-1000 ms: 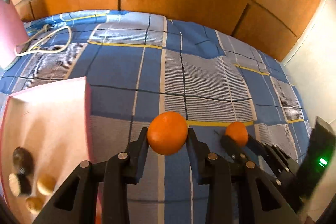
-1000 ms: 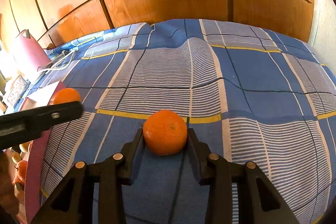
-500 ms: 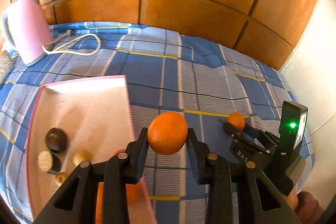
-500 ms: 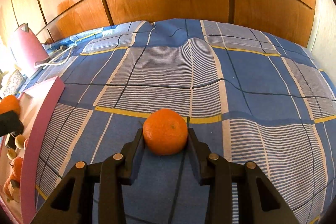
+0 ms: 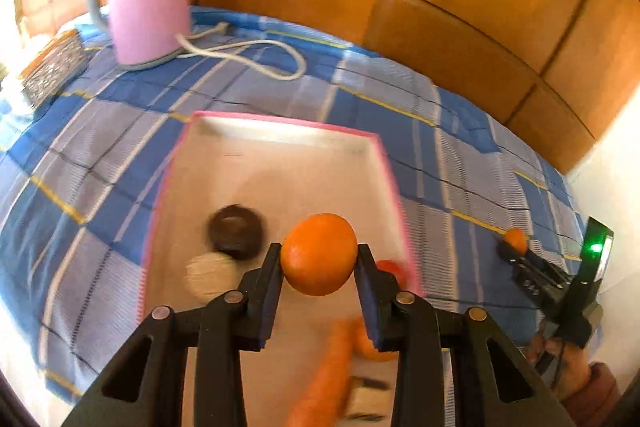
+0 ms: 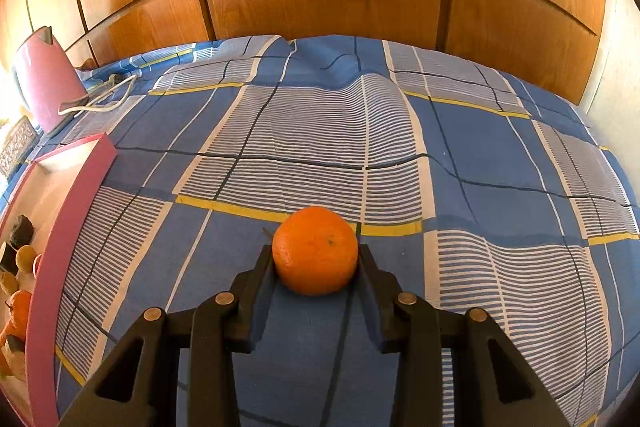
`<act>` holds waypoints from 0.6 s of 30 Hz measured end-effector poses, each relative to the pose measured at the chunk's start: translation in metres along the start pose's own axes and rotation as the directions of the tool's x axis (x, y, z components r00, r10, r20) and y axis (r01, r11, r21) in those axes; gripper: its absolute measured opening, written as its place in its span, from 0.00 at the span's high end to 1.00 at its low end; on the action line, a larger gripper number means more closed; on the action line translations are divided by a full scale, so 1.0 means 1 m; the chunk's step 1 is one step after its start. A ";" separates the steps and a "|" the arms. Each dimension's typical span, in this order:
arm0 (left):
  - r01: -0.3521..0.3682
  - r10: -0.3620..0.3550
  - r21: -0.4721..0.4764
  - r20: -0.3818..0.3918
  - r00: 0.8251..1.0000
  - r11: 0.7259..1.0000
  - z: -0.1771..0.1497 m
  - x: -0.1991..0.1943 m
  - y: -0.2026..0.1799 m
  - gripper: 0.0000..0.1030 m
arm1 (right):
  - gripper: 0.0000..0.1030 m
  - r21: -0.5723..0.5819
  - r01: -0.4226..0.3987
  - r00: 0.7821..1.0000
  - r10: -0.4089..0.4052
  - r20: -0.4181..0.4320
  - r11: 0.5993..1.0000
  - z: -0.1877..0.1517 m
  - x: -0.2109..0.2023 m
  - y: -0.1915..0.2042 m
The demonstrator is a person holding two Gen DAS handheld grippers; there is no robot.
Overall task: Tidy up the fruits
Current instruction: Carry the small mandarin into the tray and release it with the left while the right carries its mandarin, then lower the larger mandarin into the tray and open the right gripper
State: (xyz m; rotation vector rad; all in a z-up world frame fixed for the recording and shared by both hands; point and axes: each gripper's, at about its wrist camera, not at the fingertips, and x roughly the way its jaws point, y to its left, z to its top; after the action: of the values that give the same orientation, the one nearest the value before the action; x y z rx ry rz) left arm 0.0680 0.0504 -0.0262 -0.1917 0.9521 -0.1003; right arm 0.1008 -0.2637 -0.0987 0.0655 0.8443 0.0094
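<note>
Overhead, left tongs (image 5: 319, 259) pinching orange (image 5: 319, 254) above tray (image 5: 280, 131) — right tongs (image 6: 316, 259) clamping tangerine (image 6: 315, 251)

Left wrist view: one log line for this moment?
left gripper: shut on round orange mandarin, over pink-rimmed tray | right gripper: shut on second round orange mandarin, over blue plaid cloth

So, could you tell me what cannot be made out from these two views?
- Left wrist view: items in the pink tray are motion-blurred; the dark round item cannot be identified.
- Left wrist view: the left gripper and its orange hide tray contents behind them.
- Right wrist view: the frame's left edge cuts off the tray.
- Right wrist view: whether the other orange touches the bedspread.
</note>
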 end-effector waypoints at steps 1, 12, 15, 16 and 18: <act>0.002 -0.002 0.001 0.001 1.000 1.000 -0.001 -0.001 0.004 0.65 | 0.62 -0.001 0.001 1.000 -0.001 0.000 1.000 0.000 0.000 0.000; -0.038 0.037 -0.031 -0.017 0.999 0.999 -0.020 -0.003 0.019 0.55 | 0.62 0.002 -0.003 1.000 0.003 -0.001 1.000 0.000 0.000 0.000; -0.076 0.075 -0.046 -0.019 0.997 0.996 -0.025 -0.004 0.021 0.55 | 0.62 0.002 -0.002 1.000 0.002 0.000 1.000 0.000 0.000 0.000; -0.089 0.089 -0.044 -0.011 0.996 0.995 -0.026 -0.006 0.021 0.54 | 0.62 0.001 -0.001 1.000 0.001 0.000 1.000 -0.001 0.000 0.000; -0.106 0.106 -0.039 0.007 0.994 0.994 -0.028 -0.011 0.020 0.49 | 0.62 -0.003 0.005 1.000 -0.005 -0.002 1.000 0.000 -0.001 0.001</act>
State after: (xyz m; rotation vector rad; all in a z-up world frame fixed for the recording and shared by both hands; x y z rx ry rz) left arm 0.0382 0.0686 -0.0372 -0.1770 0.9534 0.0167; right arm 0.1001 -0.2623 -0.0981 0.0603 0.8462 0.0061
